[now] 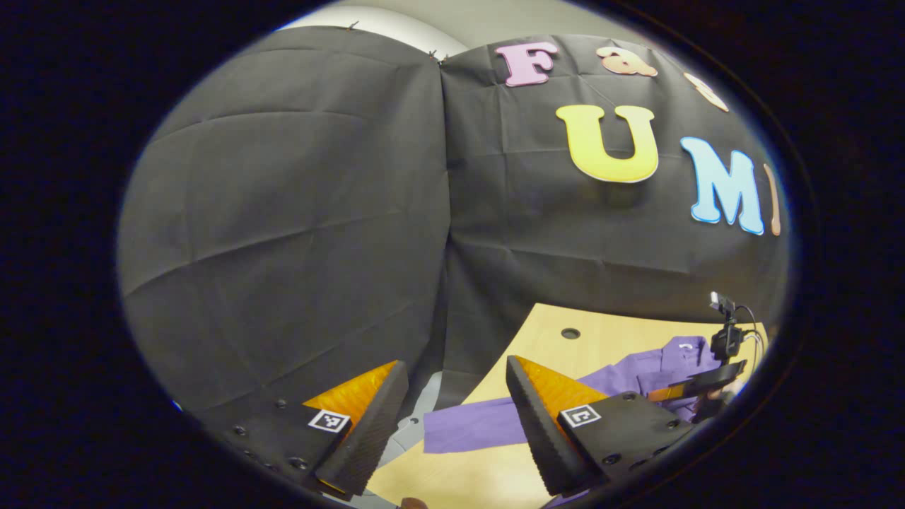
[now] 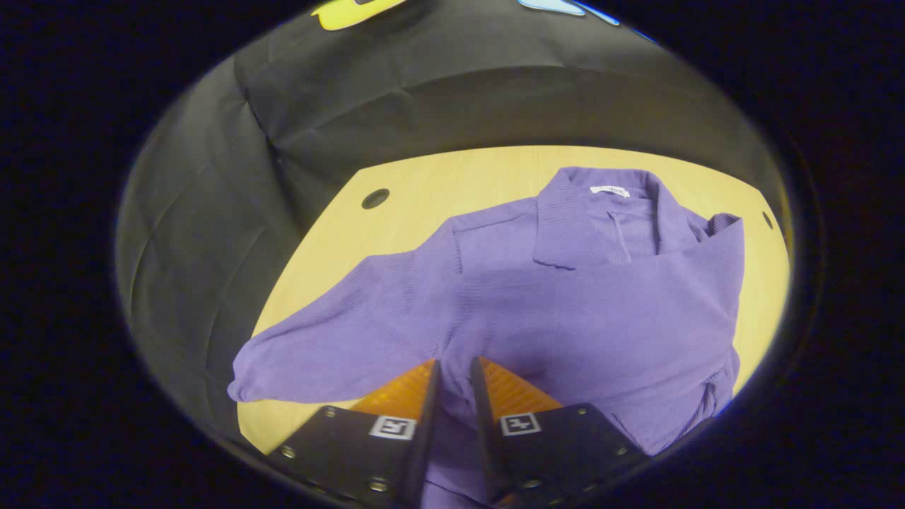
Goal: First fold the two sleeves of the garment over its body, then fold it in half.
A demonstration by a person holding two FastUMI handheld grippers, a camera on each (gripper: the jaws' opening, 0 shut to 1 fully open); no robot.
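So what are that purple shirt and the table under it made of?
The purple collared shirt looks like a soft ribbed knit, matte: fine ridges run across the sleeve and it drapes in folds. The table looks like pale wood or wood-look laminate, smooth, faint grain lines; which one I can't tell.

Purple collared garment (image 2: 587, 311) on the pale wooden tabletop (image 2: 438, 191), one sleeve (image 2: 339, 346) spread out sideways, another folded over the body, right gripper (image 2: 454, 382) narrowly parted around purple fabric

Recording booth, lab-type setup: black cloth wall (image 1: 297, 233) draped behind a light wooden table (image 2: 452, 184); small camera on stand (image 1: 725, 332) at table edge.
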